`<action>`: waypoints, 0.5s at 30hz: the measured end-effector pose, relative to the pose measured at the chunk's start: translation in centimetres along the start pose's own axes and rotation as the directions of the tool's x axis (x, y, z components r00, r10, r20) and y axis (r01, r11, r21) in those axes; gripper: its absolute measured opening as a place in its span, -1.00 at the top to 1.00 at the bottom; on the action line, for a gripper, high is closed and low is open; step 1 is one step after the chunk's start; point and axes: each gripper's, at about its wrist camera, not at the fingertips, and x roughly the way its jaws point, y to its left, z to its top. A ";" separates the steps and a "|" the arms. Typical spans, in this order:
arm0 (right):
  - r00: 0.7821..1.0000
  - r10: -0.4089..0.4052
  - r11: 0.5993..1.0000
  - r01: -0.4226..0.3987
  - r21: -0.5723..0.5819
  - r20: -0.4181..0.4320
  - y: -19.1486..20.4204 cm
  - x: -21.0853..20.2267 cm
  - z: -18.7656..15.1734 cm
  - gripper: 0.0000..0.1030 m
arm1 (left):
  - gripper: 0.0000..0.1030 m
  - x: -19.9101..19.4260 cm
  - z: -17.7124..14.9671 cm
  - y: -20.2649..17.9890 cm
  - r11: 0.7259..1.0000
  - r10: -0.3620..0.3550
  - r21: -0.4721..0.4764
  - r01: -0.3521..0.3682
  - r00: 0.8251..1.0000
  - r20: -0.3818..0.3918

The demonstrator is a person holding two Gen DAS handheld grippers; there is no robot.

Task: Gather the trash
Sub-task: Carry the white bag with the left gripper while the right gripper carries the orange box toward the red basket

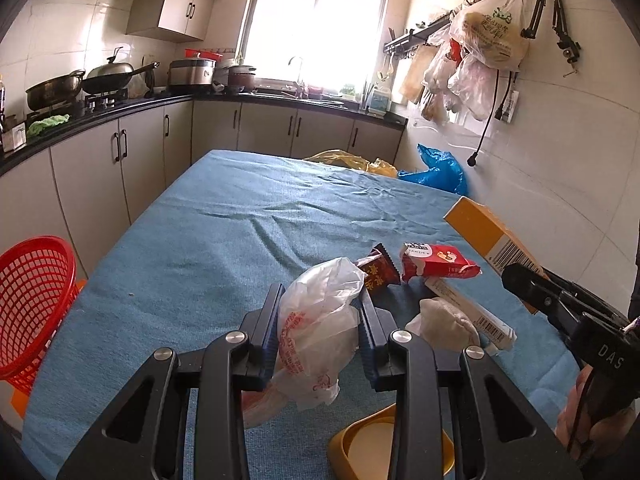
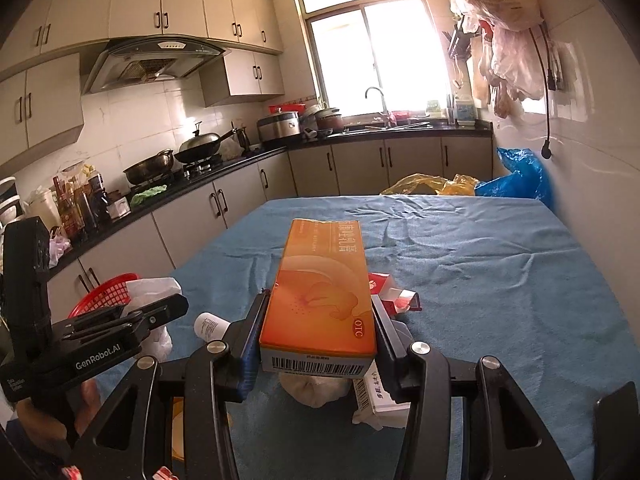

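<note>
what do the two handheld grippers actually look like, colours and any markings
Both grippers, left and right, are matte black frames with triangular cut-outs, silver round pivot bolts and blue ribbed finger pads. Seen from outside, one body reads "GenRobot.AI", the other "DAS". Bare hand grips a handle.

The bench (image 1: 224,216) wears a plain blue cloth. A white plastic bag (image 1: 320,328) carries red print. The medicine box (image 2: 322,292) is orange with paler swirls and a black barcode on white. One snack wrapper (image 1: 438,262) is red and white, another (image 1: 378,270) dark maroon. The mesh basket (image 1: 32,304) is bright red.
</note>
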 end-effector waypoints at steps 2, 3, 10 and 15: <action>1.000 0.000 1.000 0.000 -0.003 0.000 0.1 0.0 0.0 0.00 | 0.37 -0.1 0.1 0.1 1.000 -0.001 -0.005 0.001 1.000 0.003; 1.000 -0.001 1.000 0.001 -0.003 -0.001 0.1 0.0 0.0 0.00 | 0.37 -0.1 0.1 0.1 1.000 0.001 -0.006 -0.001 1.000 0.004; 1.000 0.003 1.000 -0.003 -0.008 0.001 0.2 0.0 0.0 0.00 | 0.37 0.0 -0.1 0.4 1.000 -0.001 -0.019 0.001 1.000 -0.009; 1.000 0.005 1.000 -0.005 -0.008 -0.002 0.3 0.2 0.0 0.00 | 0.37 -0.1 -0.1 0.2 1.000 0.001 -0.010 -0.001 1.000 -0.002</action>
